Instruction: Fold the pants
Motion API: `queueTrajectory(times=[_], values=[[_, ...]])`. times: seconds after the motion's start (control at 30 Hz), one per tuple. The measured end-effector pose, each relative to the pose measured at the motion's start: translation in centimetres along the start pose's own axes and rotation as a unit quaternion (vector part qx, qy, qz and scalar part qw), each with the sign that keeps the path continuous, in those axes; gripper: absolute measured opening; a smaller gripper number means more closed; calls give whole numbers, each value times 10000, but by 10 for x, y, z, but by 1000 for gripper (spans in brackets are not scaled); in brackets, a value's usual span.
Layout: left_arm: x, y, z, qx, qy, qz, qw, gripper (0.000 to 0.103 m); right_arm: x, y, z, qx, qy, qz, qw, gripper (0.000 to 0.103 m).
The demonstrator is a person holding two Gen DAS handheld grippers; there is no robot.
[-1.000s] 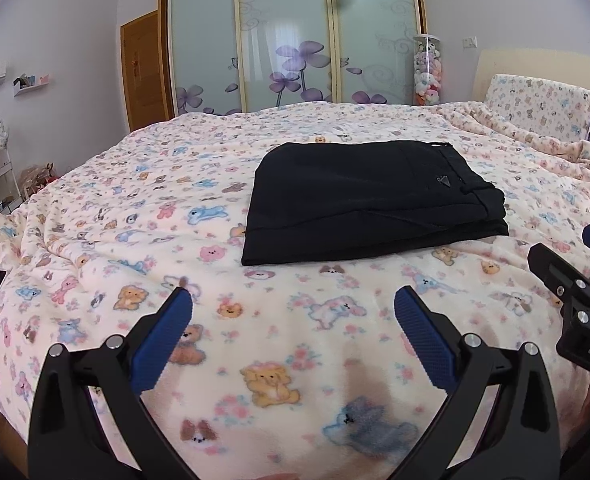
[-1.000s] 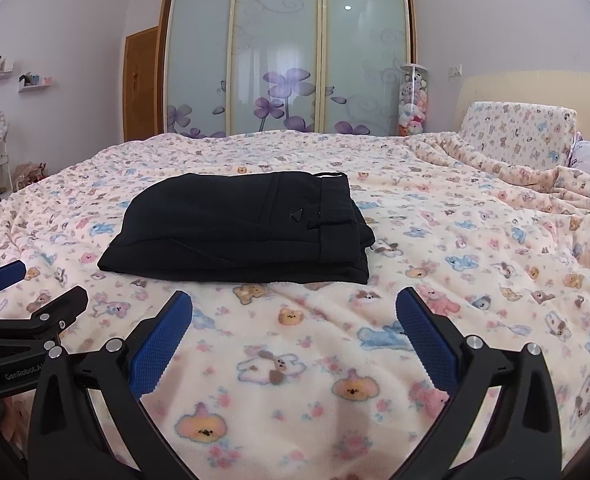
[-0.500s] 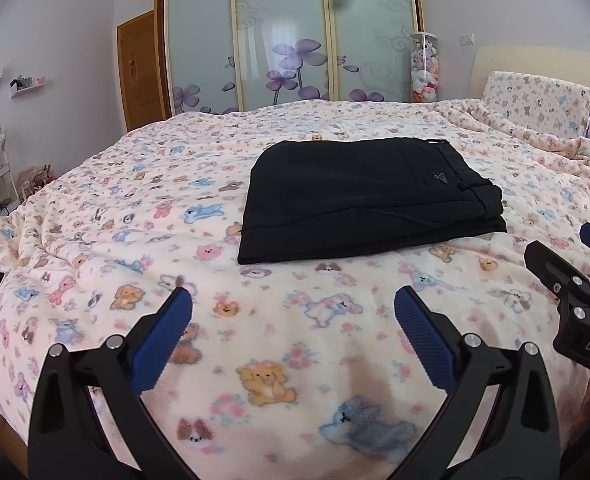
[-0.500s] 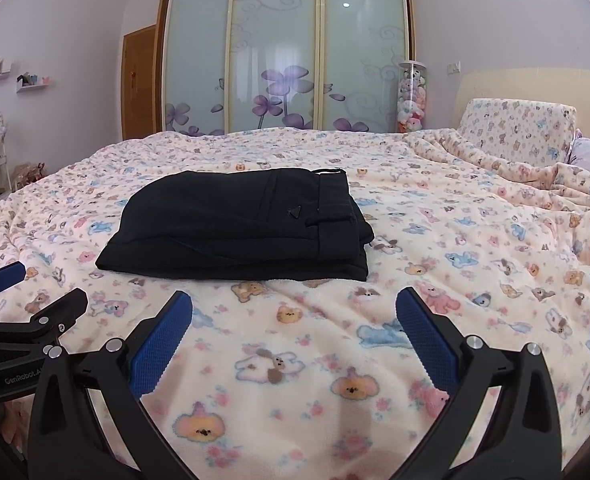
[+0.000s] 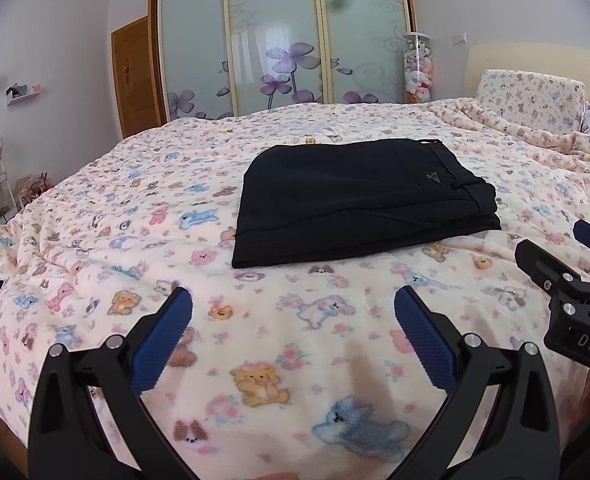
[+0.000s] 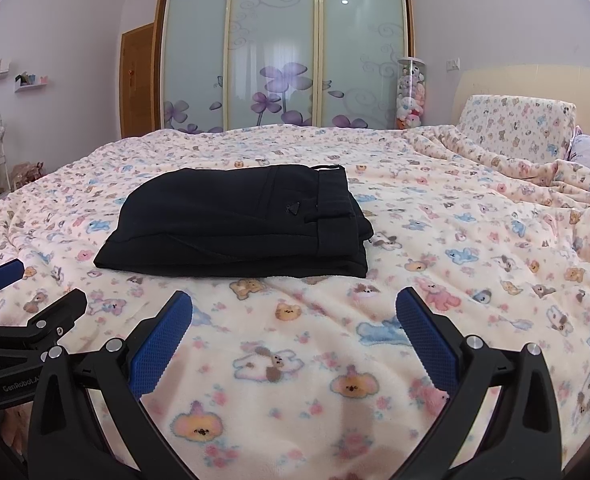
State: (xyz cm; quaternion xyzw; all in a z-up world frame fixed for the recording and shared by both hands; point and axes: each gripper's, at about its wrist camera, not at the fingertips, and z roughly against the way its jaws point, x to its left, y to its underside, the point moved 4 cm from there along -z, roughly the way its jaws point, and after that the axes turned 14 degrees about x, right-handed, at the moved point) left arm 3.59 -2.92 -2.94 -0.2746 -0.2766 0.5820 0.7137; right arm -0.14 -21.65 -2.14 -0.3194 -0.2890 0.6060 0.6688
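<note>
Left wrist view: folded black fabric pants (image 5: 359, 200) lie flat on the cartoon-animal fleece blanket (image 5: 255, 344), beyond the blue-padded left gripper (image 5: 293, 328), whose jaws are spread and empty. The right gripper (image 6: 293, 330), likewise spread, holds nothing; the pants (image 6: 239, 220) lie far-left of it. Compared with one second earlier, the pants sit marginally lower in frame. Gripper bodies read "DAS" and "GenRobot.A".
</note>
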Motion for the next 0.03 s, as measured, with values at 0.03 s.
queueTrajectory(times=[0.03], values=[[0,0,0,2,1,-5,10000,101,0,0,0,0,1,0,10000,102]])
